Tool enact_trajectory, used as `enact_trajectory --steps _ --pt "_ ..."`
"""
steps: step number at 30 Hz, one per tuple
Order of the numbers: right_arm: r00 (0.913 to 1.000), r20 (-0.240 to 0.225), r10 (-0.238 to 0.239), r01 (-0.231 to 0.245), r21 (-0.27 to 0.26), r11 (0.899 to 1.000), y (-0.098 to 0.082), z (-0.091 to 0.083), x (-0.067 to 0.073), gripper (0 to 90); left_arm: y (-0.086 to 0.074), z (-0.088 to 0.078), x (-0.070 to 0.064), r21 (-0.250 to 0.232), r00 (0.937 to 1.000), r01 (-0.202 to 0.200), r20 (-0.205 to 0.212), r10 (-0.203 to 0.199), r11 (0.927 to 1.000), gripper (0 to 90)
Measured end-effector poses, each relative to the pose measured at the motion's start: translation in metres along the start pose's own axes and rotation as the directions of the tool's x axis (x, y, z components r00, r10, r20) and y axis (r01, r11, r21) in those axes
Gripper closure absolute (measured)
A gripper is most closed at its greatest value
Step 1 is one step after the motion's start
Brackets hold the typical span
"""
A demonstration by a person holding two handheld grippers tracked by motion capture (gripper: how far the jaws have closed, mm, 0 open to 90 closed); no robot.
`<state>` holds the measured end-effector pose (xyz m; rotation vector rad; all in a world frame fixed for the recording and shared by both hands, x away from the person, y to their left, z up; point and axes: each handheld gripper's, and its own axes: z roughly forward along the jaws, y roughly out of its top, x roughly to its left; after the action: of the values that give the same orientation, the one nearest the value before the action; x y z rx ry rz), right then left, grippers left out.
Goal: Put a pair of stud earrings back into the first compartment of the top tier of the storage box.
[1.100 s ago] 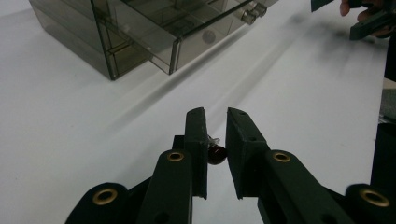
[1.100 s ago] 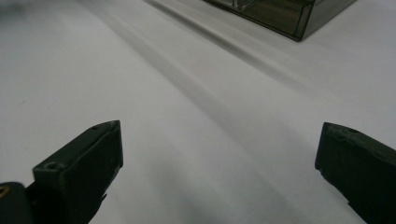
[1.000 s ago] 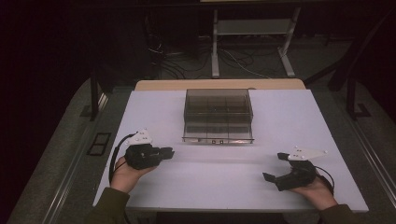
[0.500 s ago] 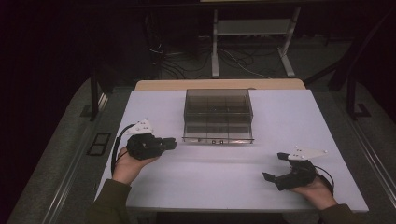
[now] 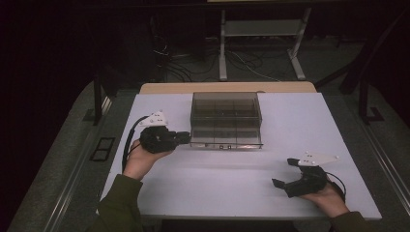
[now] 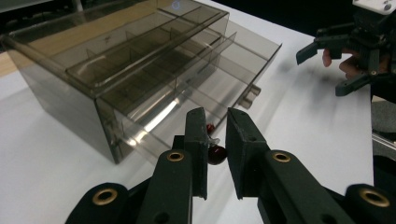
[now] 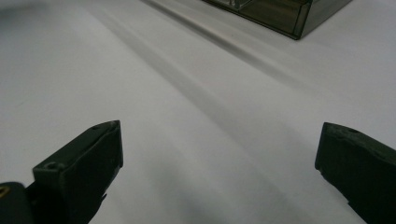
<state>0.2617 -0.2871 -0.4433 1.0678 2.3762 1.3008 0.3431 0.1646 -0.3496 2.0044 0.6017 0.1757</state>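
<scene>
While the left gripper (image 6: 215, 140) is pinching a small dark red thing (image 6: 216, 154) between its nearly closed jaws, it is hanging just off the front left corner of the box (image 5: 226, 119), at about 8 o'clock from it in the high view. What the red thing is cannot be told; it is sitting low between the pads, with a pale bit sticking out beside it. That smoky clear box is standing on the white table (image 5: 241, 169) toward 12 o'clock, its inside split into small compartments, and its bottom drawer (image 6: 224, 88) is sticking out toward the person. In the left gripper view the drawer's open front is lying just beyond the jaw tips. Over at 4 o'clock from the box, well apart from it, the right gripper (image 5: 289, 174) is resting low near the table's near edge in the person's hand, its jaws spread wide with only bare table between them.
</scene>
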Motion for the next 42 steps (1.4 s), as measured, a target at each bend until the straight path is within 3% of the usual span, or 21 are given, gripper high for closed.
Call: enact_trajectory --steps 14,23,42 --pt "1.0000 -0.003 0.002 -0.002 0.002 1.000 0.000 0.000 -0.001 0.4 0.021 0.028 0.009 -0.003 0.9999 -0.016 -0.002 0.016 0.9999 77.4" --pt "1.0000 -0.004 0.001 -0.001 -0.001 1.000 0.000 -0.001 -0.001 0.5 0.023 0.045 0.013 -0.013 1.0000 0.004 -0.001 -0.005 0.9999 77.4" --pt "1.0000 -0.006 -0.004 0.004 -0.005 1.000 0.000 -0.001 -0.001 0.4 0.008 0.076 0.016 0.123 0.9997 -0.007 -0.021 0.009 0.9924 77.0"
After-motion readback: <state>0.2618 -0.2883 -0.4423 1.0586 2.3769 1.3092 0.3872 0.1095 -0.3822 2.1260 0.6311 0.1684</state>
